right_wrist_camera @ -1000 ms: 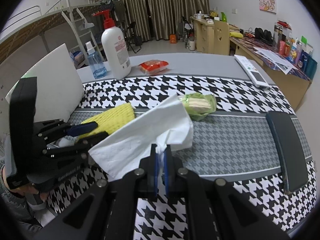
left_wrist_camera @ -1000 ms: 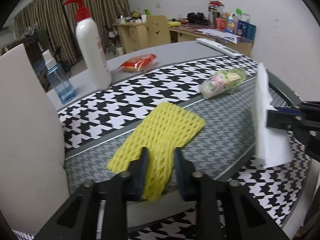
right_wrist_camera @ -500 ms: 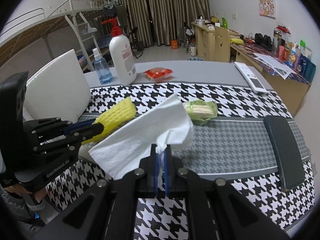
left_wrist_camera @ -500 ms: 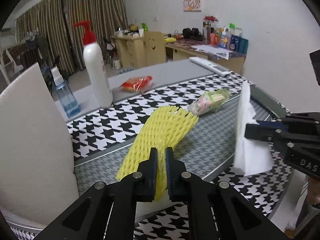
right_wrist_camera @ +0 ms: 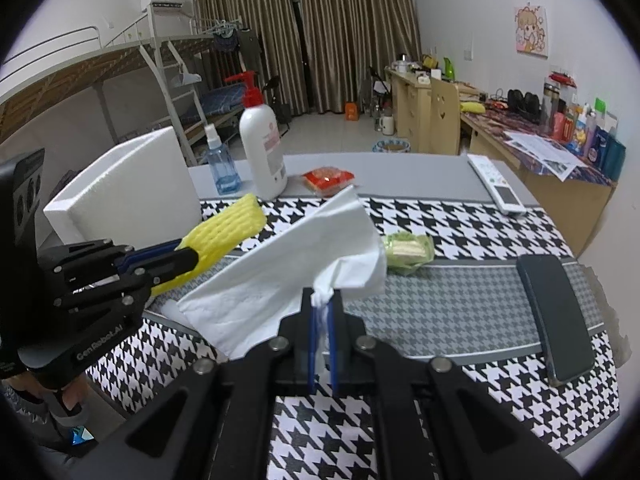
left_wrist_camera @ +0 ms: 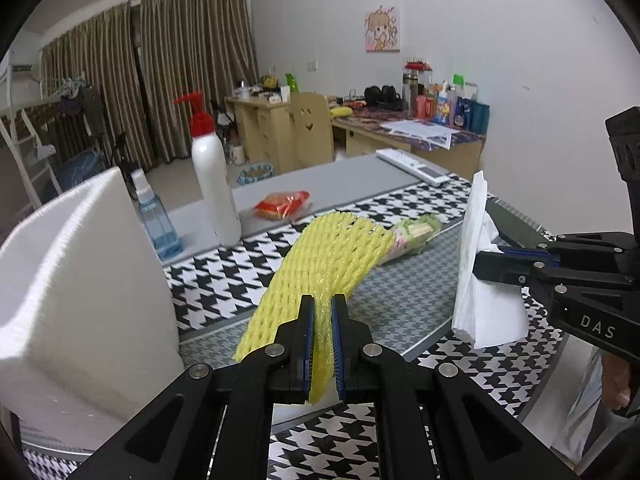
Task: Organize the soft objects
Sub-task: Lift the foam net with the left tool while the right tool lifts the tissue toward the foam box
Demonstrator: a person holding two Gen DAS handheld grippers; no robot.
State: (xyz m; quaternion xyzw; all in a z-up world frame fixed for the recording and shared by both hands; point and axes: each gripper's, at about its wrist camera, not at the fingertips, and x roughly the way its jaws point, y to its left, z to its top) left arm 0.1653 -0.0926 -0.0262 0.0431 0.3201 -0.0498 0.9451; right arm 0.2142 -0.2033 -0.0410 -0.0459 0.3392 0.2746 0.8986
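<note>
— Holding both soft items off the worktop [right_wrist_camera: 460, 304], where do we stand?

— We have the left hand-held gripper [left_wrist_camera: 323, 320] clamped on the near end of the yellow foam net [left_wrist_camera: 332, 256], and the right hand-held gripper [right_wrist_camera: 322, 312] pinched shut on a bunched corner of the white tissue [right_wrist_camera: 296, 276]. Both hang in the air above the houndstooth cloth.

— Which way does the white foam box [left_wrist_camera: 80, 280] lie?

— It stands on our left, just beside the left hand-held gripper. The net's long axis runs forward and slightly right, away from us, so its far end points past the box, not into it.

— And the tissue?

— It spreads leftward from the right hand-held gripper, toward the net, with the box beyond. We judge the left side far nearer the box; if the box is the destination, the net must swing left first.
</note>
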